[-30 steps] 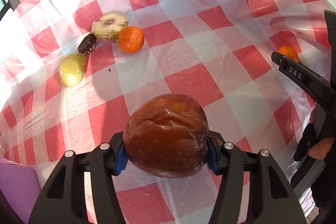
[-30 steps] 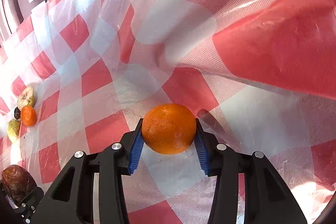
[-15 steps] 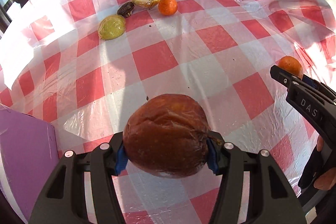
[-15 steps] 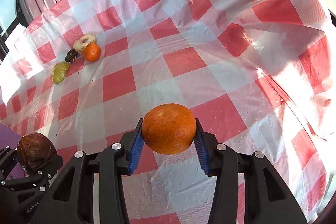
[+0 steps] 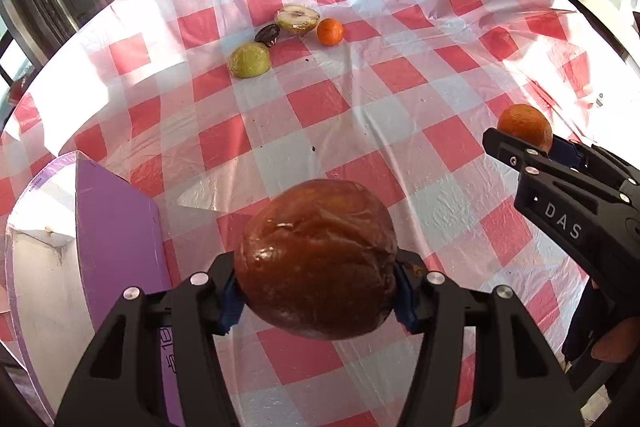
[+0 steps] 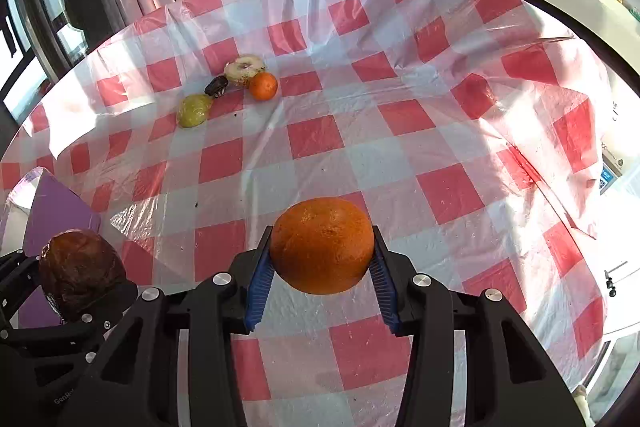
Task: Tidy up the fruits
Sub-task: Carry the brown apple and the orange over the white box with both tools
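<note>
My left gripper [image 5: 316,297] is shut on a large brown wrinkled fruit [image 5: 316,259], held above the checked tablecloth [image 5: 360,131]. The same brown fruit [image 6: 78,275] shows at the lower left of the right wrist view. My right gripper [image 6: 322,281] is shut on a big orange [image 6: 322,245], also lifted off the cloth; that orange [image 5: 524,125] appears at the right of the left wrist view. Far across the table lie a small orange [image 5: 330,31], a halved pale fruit [image 5: 297,19], a dark date-like fruit [image 5: 267,35] and a yellow-green fruit [image 5: 249,61].
A purple box [image 5: 116,243] with a pale inside stands at the lower left, close beside the left gripper; the purple box [image 6: 52,203] also shows in the right wrist view. The cloth bunches up in folds [image 6: 540,75] at the right. Windows and a curtain lie beyond the table's far edge.
Both grippers have pulled back and risen with their fruits, so the far cluster looks smaller. The purple box has come into view at the left. Both grips are unchanged.
</note>
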Action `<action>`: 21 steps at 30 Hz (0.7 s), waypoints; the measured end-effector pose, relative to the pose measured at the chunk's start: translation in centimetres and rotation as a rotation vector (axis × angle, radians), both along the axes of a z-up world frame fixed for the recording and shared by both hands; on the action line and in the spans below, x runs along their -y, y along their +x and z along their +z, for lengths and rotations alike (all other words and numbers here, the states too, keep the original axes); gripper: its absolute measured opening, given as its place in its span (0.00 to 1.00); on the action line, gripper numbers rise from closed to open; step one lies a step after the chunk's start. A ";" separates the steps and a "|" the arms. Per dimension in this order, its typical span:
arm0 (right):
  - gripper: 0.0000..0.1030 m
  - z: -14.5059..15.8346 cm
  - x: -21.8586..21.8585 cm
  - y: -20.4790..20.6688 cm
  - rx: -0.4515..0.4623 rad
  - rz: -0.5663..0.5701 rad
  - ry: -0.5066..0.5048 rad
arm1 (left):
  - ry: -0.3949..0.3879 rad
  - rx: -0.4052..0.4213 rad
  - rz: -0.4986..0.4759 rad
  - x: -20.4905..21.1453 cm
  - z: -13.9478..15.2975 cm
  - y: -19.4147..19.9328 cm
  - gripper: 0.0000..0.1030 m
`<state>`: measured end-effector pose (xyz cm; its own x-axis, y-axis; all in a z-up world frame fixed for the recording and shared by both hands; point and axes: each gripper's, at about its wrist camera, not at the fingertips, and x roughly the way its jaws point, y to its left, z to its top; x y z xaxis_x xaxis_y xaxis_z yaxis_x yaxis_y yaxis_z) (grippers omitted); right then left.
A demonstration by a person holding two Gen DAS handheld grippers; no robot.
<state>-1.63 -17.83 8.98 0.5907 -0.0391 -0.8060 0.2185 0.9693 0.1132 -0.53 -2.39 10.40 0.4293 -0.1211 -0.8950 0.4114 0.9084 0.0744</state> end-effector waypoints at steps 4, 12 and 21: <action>0.43 0.9 -1.7 -0.9 0.004 0.018 -0.006 | -0.012 0.016 0.000 -1.5 1.1 -1.4 0.56; 0.43 2.6 -4.8 -2.3 0.028 0.048 -0.028 | -0.034 0.051 -0.010 -4.1 2.9 -3.7 0.56; 0.43 4.1 -10.3 -2.8 0.060 0.126 -0.043 | -0.049 0.121 0.048 -9.5 5.4 -4.2 0.56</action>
<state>-4.46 -7.53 13.05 0.6397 0.0052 -0.7686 0.0885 0.9928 0.0803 -4.75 7.09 15.77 0.5400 -0.1399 -0.8299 0.3579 0.9306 0.0761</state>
